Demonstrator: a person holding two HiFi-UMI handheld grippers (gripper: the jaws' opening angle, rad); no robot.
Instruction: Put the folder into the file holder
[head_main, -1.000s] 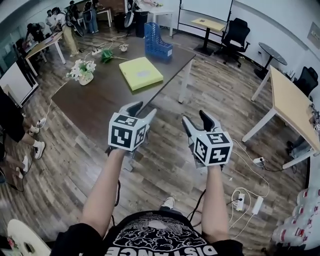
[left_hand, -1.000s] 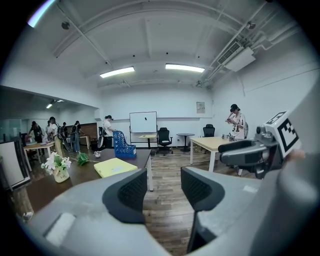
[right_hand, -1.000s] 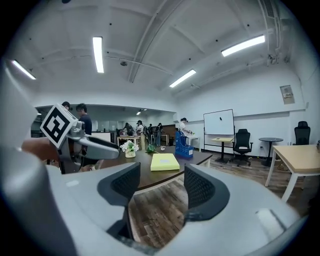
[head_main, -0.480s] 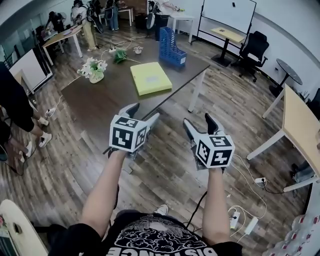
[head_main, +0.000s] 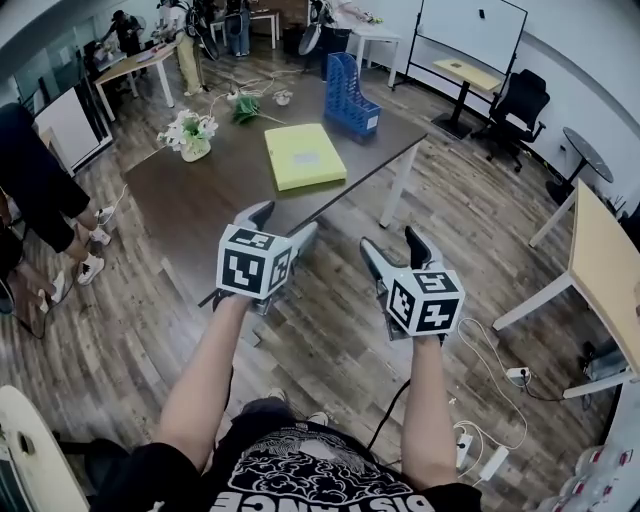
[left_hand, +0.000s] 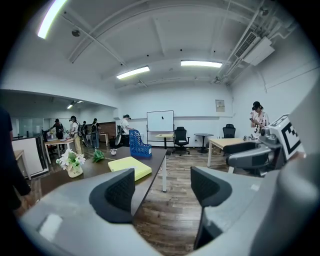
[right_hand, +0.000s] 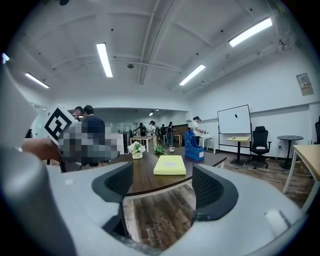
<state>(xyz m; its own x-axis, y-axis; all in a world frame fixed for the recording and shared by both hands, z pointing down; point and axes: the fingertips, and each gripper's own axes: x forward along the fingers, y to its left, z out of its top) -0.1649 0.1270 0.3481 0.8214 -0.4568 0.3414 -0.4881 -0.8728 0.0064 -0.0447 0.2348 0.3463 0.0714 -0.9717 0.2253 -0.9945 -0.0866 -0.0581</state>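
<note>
scene: office room, wood floor (head_main: 330, 330), dark brown surface (head_main: 200, 205) in the upper middle of the head view
folder (head_main: 305, 156): yellow-green, lies flat and closed on the surface, toward its right half; nothing touches it
file holder (head_main: 351, 96): blue, slotted, upright at the far right corner of the surface, at 1 o'clock of the folder, near it but apart; can't tell what is inside
flower pot (head_main: 190, 136): white flowers, on the surface at 9-10 o'clock of the folder, well apart
green bunch (head_main: 245, 108): on the far edge of the surface, at 11 o'clock of the folder
left gripper (head_main: 285, 220): held out in front of the person, at the near edge of the surface, folder at its 12 o'clock, well apart
left jaws: wide, have just been opening, nothing between them; its own view shows only floor and the surface edge in the gap
right gripper (head_main: 392, 240): at 3 o'clock of the left gripper, over the floor, off the surface
right jaws: wide, have just been opening, nothing between them; folder shows far off through the gap, untouched
whiteboard (head_main: 470, 22): at the far wall, 1 o'clock of the file holder
office chair (head_main: 520, 102): black, at 3 o'clock of the file holder
power strips (head_main: 478, 452): white, on the floor at 5 o'clock of the right gripper
people: several at the far left tables, one standing at the left frame edge
</note>
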